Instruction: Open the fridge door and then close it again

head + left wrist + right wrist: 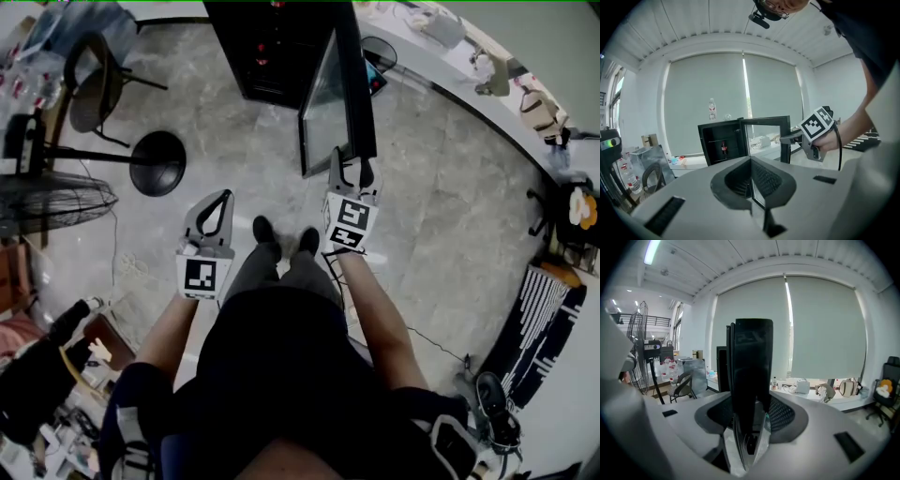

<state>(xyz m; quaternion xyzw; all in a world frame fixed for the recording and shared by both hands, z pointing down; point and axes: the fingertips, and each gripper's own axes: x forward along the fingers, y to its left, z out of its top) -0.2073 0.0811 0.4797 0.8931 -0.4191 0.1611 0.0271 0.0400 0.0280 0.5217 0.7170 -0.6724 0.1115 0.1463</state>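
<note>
The fridge point(272, 52) stood on the floor with its door point(328, 108) swung wide open. The right hand-held gripper point(353, 176) held the door's free edge between its jaws. The left hand-held gripper point(217, 204) hung closed and empty. Opening looked done; next, the right one should swing the door round until it seals.

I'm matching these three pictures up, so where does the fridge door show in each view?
Head view: fridge door stands open at top centre, right claw at its free edge.
Left gripper view: right of centre, glass pane facing the camera.
Right gripper view: centre, edge-on between the right claw's jaws.
Shared landmark: the black chair, at left in all three.
</note>
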